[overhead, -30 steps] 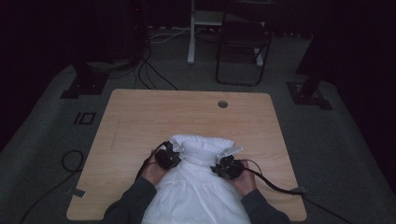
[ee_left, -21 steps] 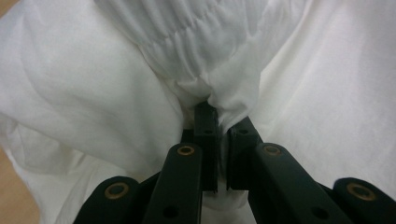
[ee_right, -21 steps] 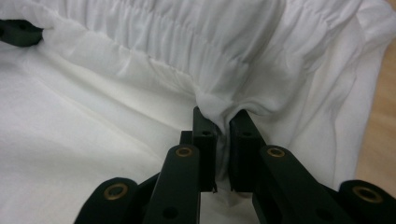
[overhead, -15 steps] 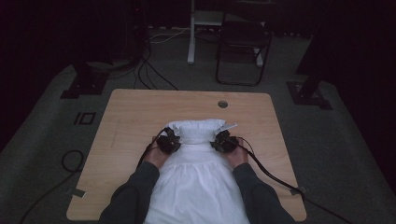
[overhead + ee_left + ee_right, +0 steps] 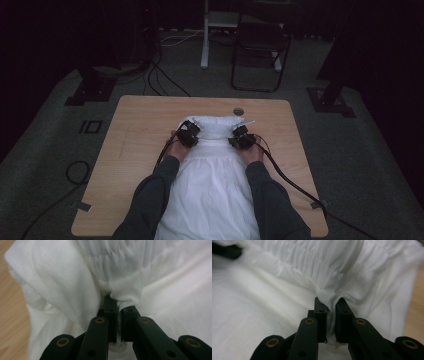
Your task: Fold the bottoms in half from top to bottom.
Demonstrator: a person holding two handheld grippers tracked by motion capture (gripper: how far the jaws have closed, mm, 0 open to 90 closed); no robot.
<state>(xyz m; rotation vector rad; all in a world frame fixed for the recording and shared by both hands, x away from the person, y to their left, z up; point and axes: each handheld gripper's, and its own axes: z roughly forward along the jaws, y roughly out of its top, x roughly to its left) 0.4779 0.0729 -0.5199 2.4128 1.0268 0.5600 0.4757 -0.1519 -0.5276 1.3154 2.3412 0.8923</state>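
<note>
Both grippers (image 5: 189,135) (image 5: 240,138) farther up the table (image 5: 140,120), jaws clenched on white garment (image 5: 210,190).

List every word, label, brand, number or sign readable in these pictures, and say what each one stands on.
None can be read.
The white garment shows plain fabric, with no print or tag.
The black jaws of the left gripper and right gripper, both shut on the garment, carry no markings.
The wooden table is unmarked.
A square outline on the floor holds no letters.
</note>
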